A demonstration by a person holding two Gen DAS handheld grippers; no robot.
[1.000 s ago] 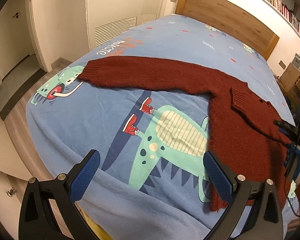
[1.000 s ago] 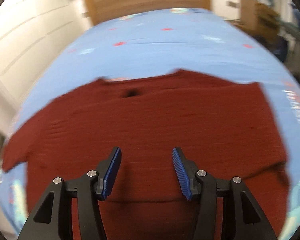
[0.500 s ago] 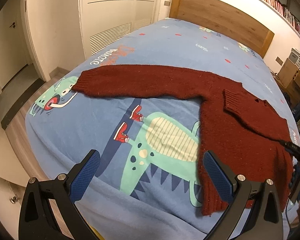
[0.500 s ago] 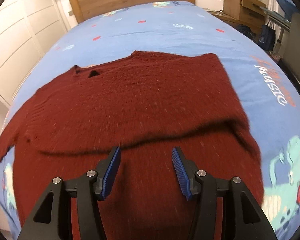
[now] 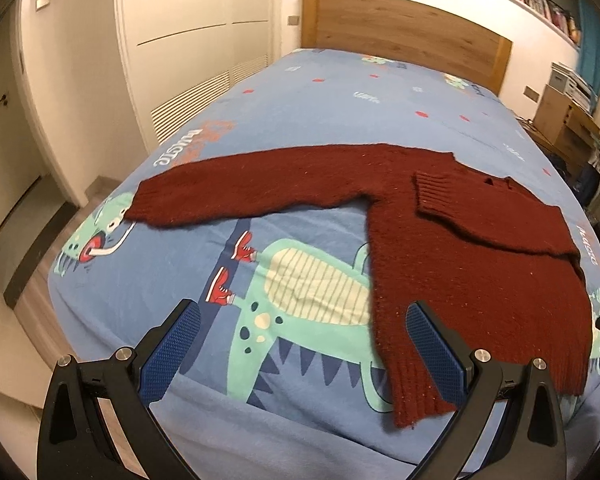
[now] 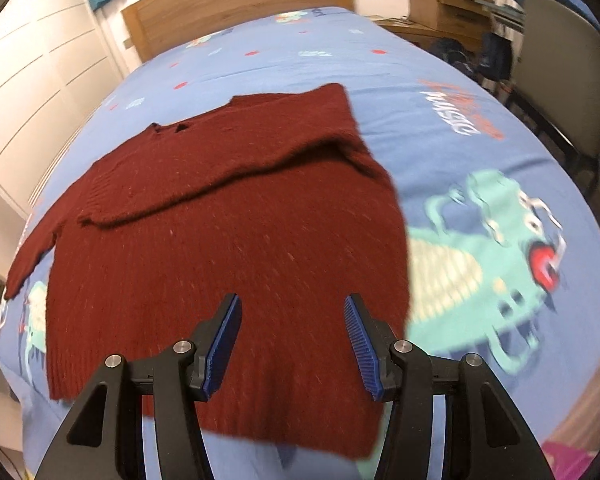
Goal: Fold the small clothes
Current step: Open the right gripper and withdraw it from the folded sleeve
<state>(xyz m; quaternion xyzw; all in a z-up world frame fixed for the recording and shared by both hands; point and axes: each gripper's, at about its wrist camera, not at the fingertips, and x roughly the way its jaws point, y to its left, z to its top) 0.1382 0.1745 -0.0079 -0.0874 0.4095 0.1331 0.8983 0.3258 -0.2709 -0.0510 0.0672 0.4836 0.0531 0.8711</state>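
The dark red sweater [image 5: 472, 264] is seen spread flat on the bed [image 5: 300, 128], its unfolded sleeve [image 5: 260, 188] stretched out far left of the left gripper [image 5: 304, 360], which is nearer to it than the right gripper [image 6: 292, 344], and both are held wide open and empty.

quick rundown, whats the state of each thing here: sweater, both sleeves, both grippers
sweater: lying flat on the bed sheet, partly folded
one sleeve: folded in across the chest
other sleeve: stretched straight out to the side, not folded
left gripper: open wide, holding nothing, over the sweater's hem corner
right gripper: open, holding nothing, over the sweater's lower body
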